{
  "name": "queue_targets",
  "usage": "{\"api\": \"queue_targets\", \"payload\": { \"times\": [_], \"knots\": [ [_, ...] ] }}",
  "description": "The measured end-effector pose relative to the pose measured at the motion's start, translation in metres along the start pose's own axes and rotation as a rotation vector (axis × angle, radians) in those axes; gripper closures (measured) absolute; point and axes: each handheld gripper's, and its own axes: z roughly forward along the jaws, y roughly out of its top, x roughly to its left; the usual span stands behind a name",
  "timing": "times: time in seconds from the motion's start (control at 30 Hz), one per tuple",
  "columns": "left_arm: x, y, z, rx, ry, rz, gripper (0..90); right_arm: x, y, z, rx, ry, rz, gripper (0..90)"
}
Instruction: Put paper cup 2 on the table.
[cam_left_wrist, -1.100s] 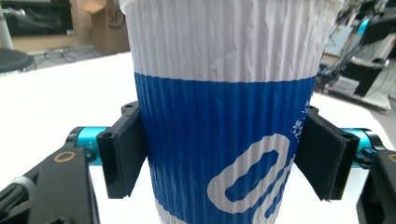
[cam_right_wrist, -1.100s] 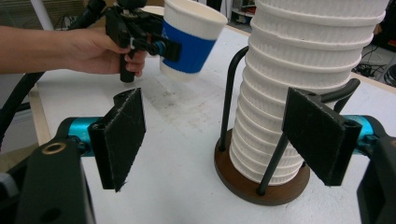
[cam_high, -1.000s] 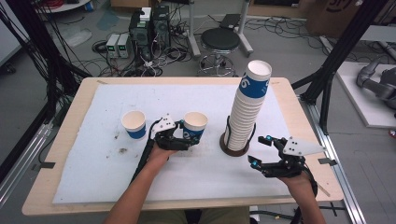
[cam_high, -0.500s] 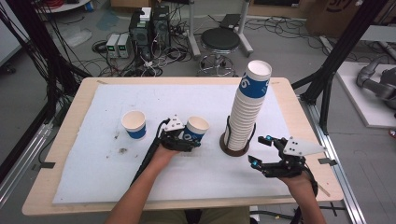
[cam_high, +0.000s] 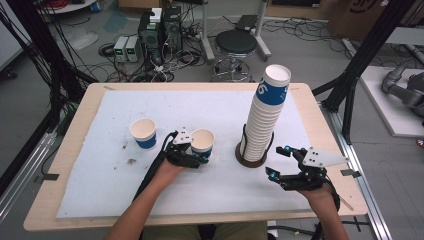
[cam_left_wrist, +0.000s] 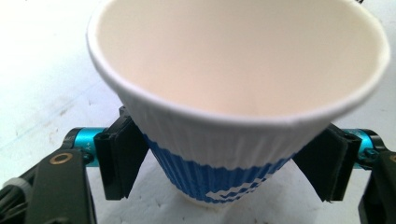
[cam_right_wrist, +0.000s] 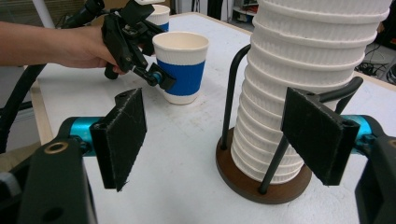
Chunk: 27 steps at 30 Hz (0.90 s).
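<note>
Counter (cam_high: 310, 125): wooden top under a white mat, inspected from above.

Cup stack (cam_high: 267, 117): tall column of paper cups in a wire holder on a round brown base, right of centre, leaning slightly. Well stocked; judged that most cups remain to be dealt out.

Second cup (cam_high: 202, 142): upright on the mat at centre, just left of the stack, blue band low on its wall. Set down, resting on its base as far as the left gripper view shows.

First cup (cam_high: 143, 133): upright, further left, apart from everything else. Placement judged complete.

Left tongs (cam_high: 196, 156): astride the second cup, jaws just opened further. Pads (cam_left_wrist: 122, 161) on either side of the blue band, a sliver of gap visible on each side; grip judged released, cup between the jaws but not pressed.

Right tongs (cam_high: 279, 161): spread wide, empty, near the base of the stack on its right and near side, not touching it.

Progress: two cups out and standing in a row; second release just finished. Remaining, by judgement: withdrawal of the left tongs without tipping the cup, then further cups from the stack.
</note>
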Motion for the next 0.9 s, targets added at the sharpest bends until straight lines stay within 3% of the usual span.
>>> {"api": "queue_targets", "payload": {
  "times": [0.27,0.6,0.7,0.9],
  "knots": [
    [-0.002,-0.004,-0.007,-0.051,-0.015,-0.030,17.3,-0.002,-0.001,-0.001,0.002,-0.003,0.010,22.8],
    [-0.002,-0.016,-0.043,-0.109,-0.010,-0.036,17.3,-0.002,-0.002,-0.003,0.005,-0.013,0.009,22.7],
    [-0.002,-0.017,-0.061,-0.155,-0.014,-0.033,17.3,-0.004,-0.003,-0.005,0.003,-0.034,0.011,22.3],
    [0.000,-0.020,-0.100,-0.302,-0.001,-0.022,17.3,-0.007,-0.005,-0.009,0.013,-0.092,0.015,21.4]
  ]
}}
